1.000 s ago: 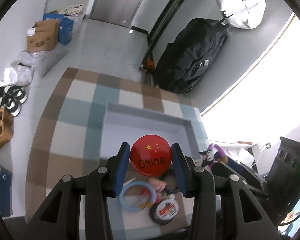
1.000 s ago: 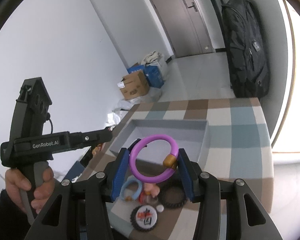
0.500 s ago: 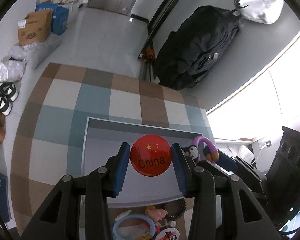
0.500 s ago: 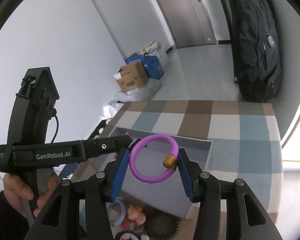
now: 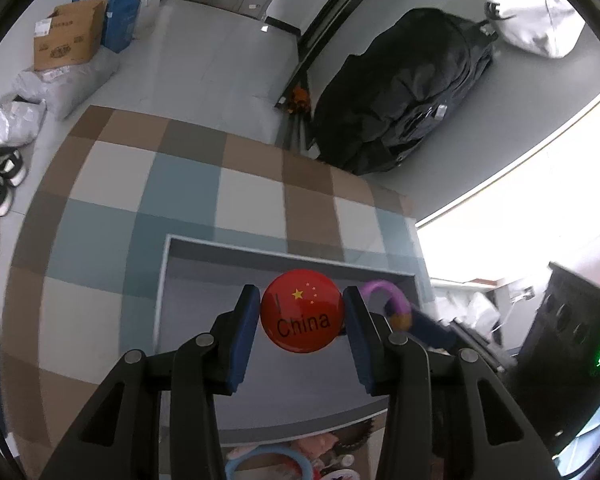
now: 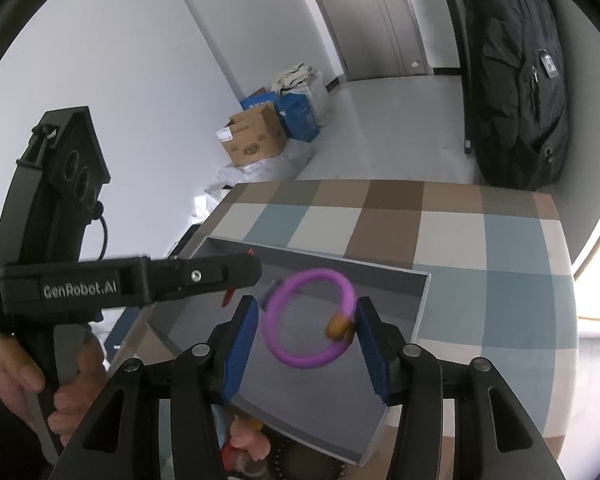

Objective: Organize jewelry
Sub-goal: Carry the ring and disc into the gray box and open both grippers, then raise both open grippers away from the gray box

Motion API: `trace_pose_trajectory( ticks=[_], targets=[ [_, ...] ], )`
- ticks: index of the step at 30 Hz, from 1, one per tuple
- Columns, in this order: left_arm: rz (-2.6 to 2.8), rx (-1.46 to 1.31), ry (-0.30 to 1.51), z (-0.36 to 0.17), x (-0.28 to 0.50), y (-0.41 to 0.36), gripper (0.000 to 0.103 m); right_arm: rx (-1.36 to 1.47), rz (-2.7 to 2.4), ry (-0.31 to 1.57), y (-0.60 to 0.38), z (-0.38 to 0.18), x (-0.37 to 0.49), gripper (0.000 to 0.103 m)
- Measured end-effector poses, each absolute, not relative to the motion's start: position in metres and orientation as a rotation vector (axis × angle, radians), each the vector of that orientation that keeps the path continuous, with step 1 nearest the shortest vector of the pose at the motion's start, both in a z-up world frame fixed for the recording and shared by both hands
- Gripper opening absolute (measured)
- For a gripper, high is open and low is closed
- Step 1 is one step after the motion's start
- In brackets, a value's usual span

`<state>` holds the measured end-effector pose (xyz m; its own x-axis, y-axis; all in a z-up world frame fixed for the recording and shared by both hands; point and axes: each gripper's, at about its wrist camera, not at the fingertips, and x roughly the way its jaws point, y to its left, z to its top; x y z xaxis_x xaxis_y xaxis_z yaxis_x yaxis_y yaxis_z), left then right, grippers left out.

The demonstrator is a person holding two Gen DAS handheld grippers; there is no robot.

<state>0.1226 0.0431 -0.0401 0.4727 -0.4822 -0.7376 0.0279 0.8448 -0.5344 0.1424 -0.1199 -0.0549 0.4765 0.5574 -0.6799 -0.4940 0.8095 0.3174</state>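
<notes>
My left gripper (image 5: 301, 295) is shut on a round red badge (image 5: 302, 312) printed "China", held above the shallow grey box (image 5: 165, 280). In the right wrist view my right gripper (image 6: 307, 306) carries a purple ring (image 6: 312, 276) with an orange bead (image 6: 338, 326) between its blue pads, over the same box (image 6: 420, 304). The ring looks blurred and tilted while the pads are sharp; it still touches both. The left gripper's finger (image 6: 236, 272) reaches in beside it. The ring (image 5: 380, 290) also shows right of the badge.
A checked cloth (image 5: 252, 200) covers the table. Near my grippers, in front of the box, lie a light blue ring (image 5: 268, 456), a pink figure (image 6: 248, 440) and a black beaded bracelet (image 6: 312, 462). A black backpack (image 5: 400, 100) and a cardboard box (image 5: 68, 40) are beyond the table.
Both grippers have gone forward and down, from over the pile of trinkets to over the grey box. The purple ring was sharp and flat before; now it is blurred and tilted.
</notes>
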Motion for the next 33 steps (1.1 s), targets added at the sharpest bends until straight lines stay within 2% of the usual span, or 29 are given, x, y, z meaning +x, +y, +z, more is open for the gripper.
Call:
trace_pose_trajectory(
  ticks=[2,3,4,5,7,9,16,33],
  targets=[
    [-0.332,-0.511,1.048,-0.039,0.126,0.044,0.04,0.088,0.652,0.856,-0.121,-0.053,0.143,0.061],
    [-0.341,-0.521,1.055,-0.038,0.126,0.045,0.043,0.101,0.667,0.843,-0.124,-0.05,0.142,0.072],
    [-0.354,-0.533,1.054,-0.037,0.127,0.045,0.052,0.107,0.667,0.83,-0.126,-0.048,0.141,0.086],
    [-0.365,-0.544,1.04,-0.035,0.125,0.046,0.06,0.109,0.659,0.807,-0.129,-0.043,0.138,0.091],
    [-0.371,-0.547,0.998,-0.029,0.12,0.048,0.066,0.104,0.64,0.764,-0.136,-0.036,0.132,0.098],
    [-0.37,-0.545,0.988,-0.025,0.118,0.05,0.067,0.102,0.621,0.754,-0.141,-0.032,0.129,0.103],
    [-0.309,-0.543,0.98,-0.025,0.107,0.057,0.067,0.11,0.568,0.746,-0.156,-0.025,0.117,0.103],
    [-0.152,-0.322,0.874,-0.008,0.05,0.051,0.067,0.058,0.543,0.668,-0.157,-0.01,0.066,0.103]
  ],
)
